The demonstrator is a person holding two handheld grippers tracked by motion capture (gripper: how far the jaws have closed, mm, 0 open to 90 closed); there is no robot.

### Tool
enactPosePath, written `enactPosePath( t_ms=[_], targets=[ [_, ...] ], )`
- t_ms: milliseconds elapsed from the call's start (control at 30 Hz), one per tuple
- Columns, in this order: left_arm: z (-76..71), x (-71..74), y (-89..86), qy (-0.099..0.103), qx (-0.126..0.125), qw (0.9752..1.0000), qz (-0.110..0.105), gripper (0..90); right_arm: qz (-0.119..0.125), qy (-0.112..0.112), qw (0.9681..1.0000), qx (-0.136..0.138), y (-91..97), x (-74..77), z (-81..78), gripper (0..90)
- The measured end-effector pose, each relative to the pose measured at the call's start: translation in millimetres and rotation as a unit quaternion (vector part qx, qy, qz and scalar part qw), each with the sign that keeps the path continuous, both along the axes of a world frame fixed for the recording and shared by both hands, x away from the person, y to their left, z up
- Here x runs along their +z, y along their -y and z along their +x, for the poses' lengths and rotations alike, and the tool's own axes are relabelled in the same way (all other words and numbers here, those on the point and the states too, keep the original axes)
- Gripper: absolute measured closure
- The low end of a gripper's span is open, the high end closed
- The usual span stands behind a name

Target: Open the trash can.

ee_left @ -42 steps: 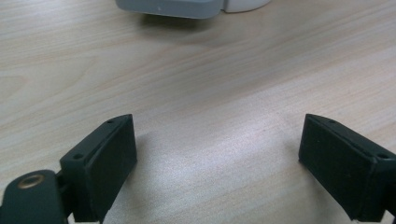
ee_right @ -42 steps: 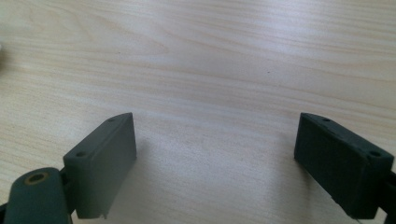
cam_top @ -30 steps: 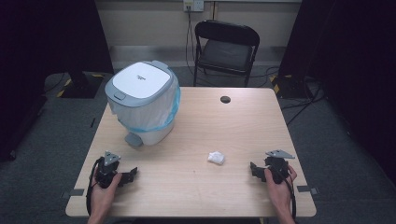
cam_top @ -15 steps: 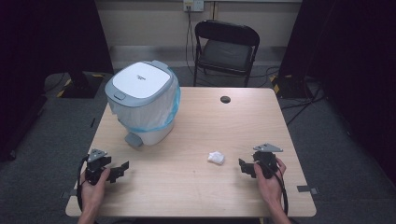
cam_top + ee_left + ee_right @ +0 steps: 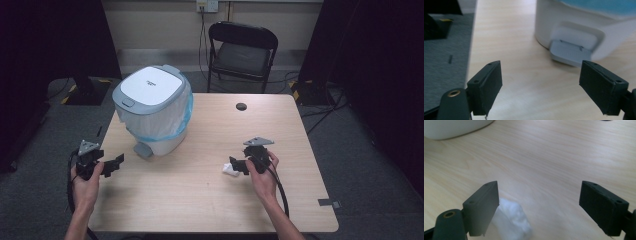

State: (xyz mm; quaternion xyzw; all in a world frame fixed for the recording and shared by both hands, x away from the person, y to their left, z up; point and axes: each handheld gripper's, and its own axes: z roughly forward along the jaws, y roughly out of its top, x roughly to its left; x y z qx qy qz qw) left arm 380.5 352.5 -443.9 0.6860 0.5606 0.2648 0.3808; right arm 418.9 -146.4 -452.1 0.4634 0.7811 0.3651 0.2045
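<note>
Beside the right gripper [image 5: 239, 165], jaws spread, a white wad [image 5: 511, 220] lies on the table [image 5: 210, 200], apparently lined up for pickup. Left gripper [image 5: 111, 164], also spread, is aimed at the bin [image 5: 152, 112] pedal [image 5: 570, 53], presumably for opening.

I am seeing a black folding chair [image 5: 243, 47] standing behind the table [image 5: 280, 200], pushed near its far edge. A wall outlet [image 5: 207, 5] is sitting above it, with cables [image 5: 202, 35] hanging down to the grey carpet [image 5: 370, 165]. A small strip of tape [image 5: 330, 203] is lying on the floor beside the table's right corner.
</note>
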Motion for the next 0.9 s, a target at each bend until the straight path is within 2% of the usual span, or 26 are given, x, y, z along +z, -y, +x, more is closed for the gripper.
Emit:
enactPosePath(
  t_ms=[67, 167, 200, 233, 267, 433, 467, 533, 567, 667, 700, 767, 833, 900],
  targets=[
    [4.1, 4.1, -1.4, 0.007, -0.001, 0.9999, -0.007, 18.0, 0.008, -0.002, 1.0, 0.0, -7.8, 0.0, 6.2, 15.2],
    [9.6, 8.0, -1.9, 0.013, 0.001, 0.9999, -0.006, 18.0, 0.01, -0.003, 0.9999, 0.006, -16.3, 0.7, 14.3, 15.4],
    [14.7, 11.7, -1.7, 0.013, 0.004, 0.9999, 0.0, 18.0, 0.017, 0.004, 0.9998, 0.011, -25.9, 3.5, 20.7, 15.0],
    [14.7, 11.7, -1.7, 0.013, 0.004, 0.9999, 0.0, 18.0, 0.017, 0.004, 0.9998, 0.011, -25.9, 3.5, 20.7, 15.0],
    [20.2, 14.7, -2.6, 0.02, 0.003, 0.9997, -0.014, 18.0, 0.014, 0.01, 0.9996, 0.02, -34.1, 7.3, 27.0, 14.7],
    [33.5, 21.7, -8.8, 0.022, 0.009, 0.9996, -0.017, 18.1, 0.006, 0.021, 0.9995, 0.024, -50.0, 16.3, 39.6, 14.9],
    [41.2, 26.4, -12.7, 0.024, 0.012, 0.9996, -0.012, 18.1, 0.002, 0.026, 0.9992, 0.032, -58.9, 21.3, 48.3, 14.9],
    [45.8, 28.8, -14.9, 0.03, 0.011, 0.9994, -0.014, 18.1, 0.003, 0.025, 0.9991, 0.032, -62.3, 22.8, 51.4, 14.9],
    [52.9, 31.1, -17.2, 0.03, 0.014, 0.9993, -0.014, 18.1, -0.004, 0.028, 0.9989, 0.038, -71.7, 28.4, 64.0, 14.9],
    [66.1, 33.9, -21.4, 0.028, 0.016, 0.9994, -0.01, 18.1, 0.0, 0.038, 0.9986, 0.037, -83.0, 35.0, 78.3, 15.1],
    [70.9, 34.5, -23.0, 0.028, 0.015, 0.9994, -0.015, 18.1, 0.001, 0.039, 0.9985, 0.038, -87.4, 36.8, 82.8, 15.0],
    [80.2, 35.5, -26.4, 0.027, 0.018, 0.9994, -0.007, 18.1, -0.004, 0.045, 0.9983, 0.038, -96.4, 39.8, 91.6, 15.1],
    [92.4, 35.9, -31.2, 0.027, 0.026, 0.9993, -0.011, 18.1, -0.008, 0.047, 0.9981, 0.04, -104.6, 42.6, 99.6, 14.9],
    [95.2, 36.5, -32.2, 0.024, 0.027, 0.9993, -0.007, 18.4, -0.009, 0.052, 0.9979, 0.039, -111.1, 44.4, 105.8, 14.9]
  ],
)
